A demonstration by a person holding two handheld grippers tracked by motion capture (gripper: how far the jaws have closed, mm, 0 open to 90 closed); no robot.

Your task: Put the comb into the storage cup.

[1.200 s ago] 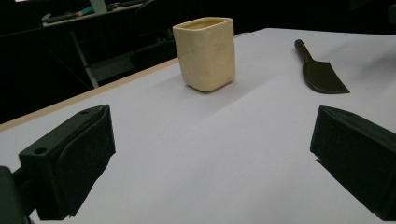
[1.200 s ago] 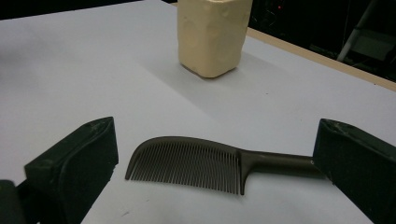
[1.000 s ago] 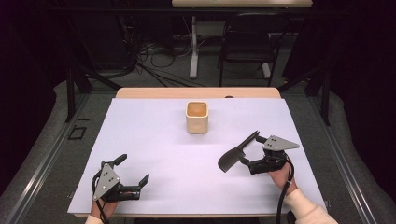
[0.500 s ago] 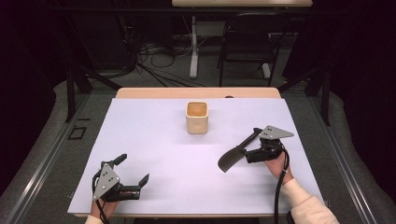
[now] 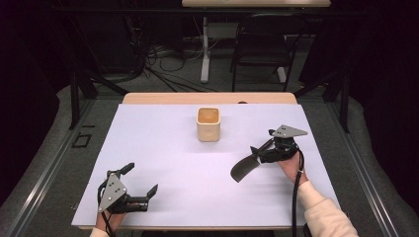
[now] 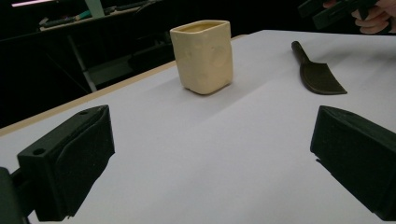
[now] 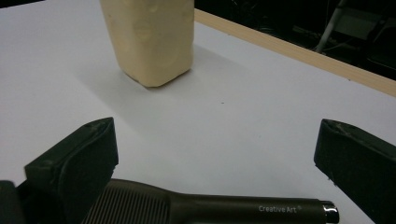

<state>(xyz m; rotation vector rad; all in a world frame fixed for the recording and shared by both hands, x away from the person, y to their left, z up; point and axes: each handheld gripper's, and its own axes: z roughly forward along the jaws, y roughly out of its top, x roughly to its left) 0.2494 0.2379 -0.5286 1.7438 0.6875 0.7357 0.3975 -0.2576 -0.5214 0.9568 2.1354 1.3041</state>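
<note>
White table (image 5: 163,148) w/ cream cup (image 5: 208,124), dark spatula (image 5: 244,168).

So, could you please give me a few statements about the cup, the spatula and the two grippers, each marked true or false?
1. The cream cup stands upright on the white table cover. True.
2. The dark spatula is inside the cup. False: it lies on the cover, to the right of the cup and nearer the person.
3. The right gripper has its jaws spread, with the spatula's handle between them. True.
4. The left gripper is shut on the cup. False: its jaws are wide apart and the cup stands well beyond them.
5. The spatula's handle bears the words "Creative Art". True, in the right gripper view.
</note>
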